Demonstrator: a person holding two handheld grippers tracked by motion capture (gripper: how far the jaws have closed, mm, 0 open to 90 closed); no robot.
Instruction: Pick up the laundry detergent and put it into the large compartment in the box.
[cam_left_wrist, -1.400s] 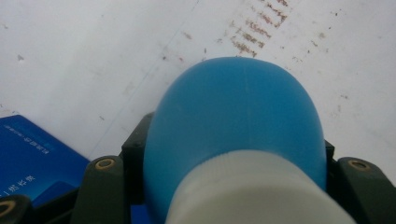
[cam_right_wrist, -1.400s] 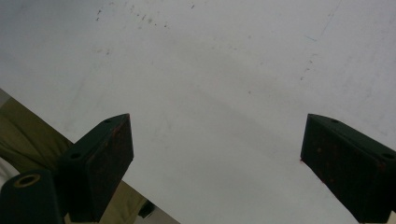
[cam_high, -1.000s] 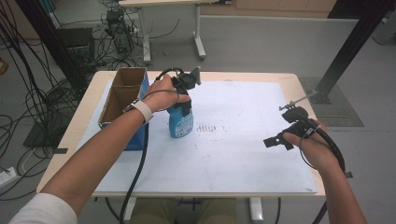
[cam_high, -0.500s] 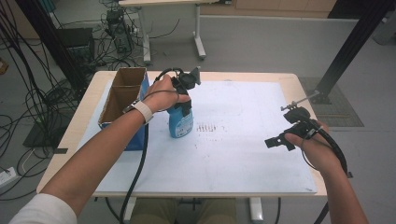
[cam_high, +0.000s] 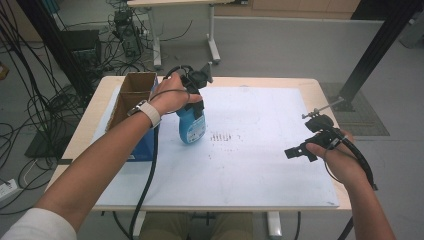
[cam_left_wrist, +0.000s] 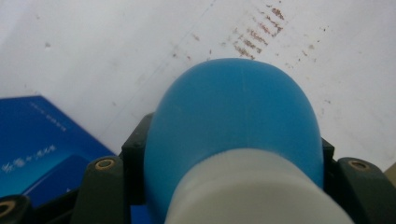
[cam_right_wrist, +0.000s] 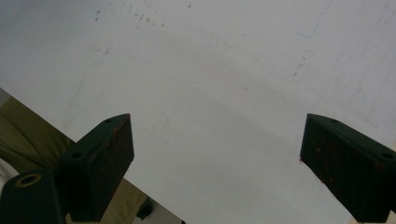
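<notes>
Blue bottle (cam_high: 192, 127) with white label, held near the top by the left gripper (cam_high: 196, 102), jaws clamped on either side of its body (cam_left_wrist: 233, 140). Bottle hangs over the white sheet (cam_high: 260, 165), just right of the blue box (cam_high: 145, 145) and open cardboard box (cam_high: 134, 90). Brown speck marks (cam_high: 225, 136) beside it. Right gripper (cam_high: 300, 151) over the sheet's right part, jaws spread wide, nothing between them.

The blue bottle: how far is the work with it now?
Done: the left gripper is shut on the blue bottle. In hand: the bottle hangs tilted over the white sheet. Left: putting it somewhere, perhaps the cardboard box; the right gripper waits open.
</notes>
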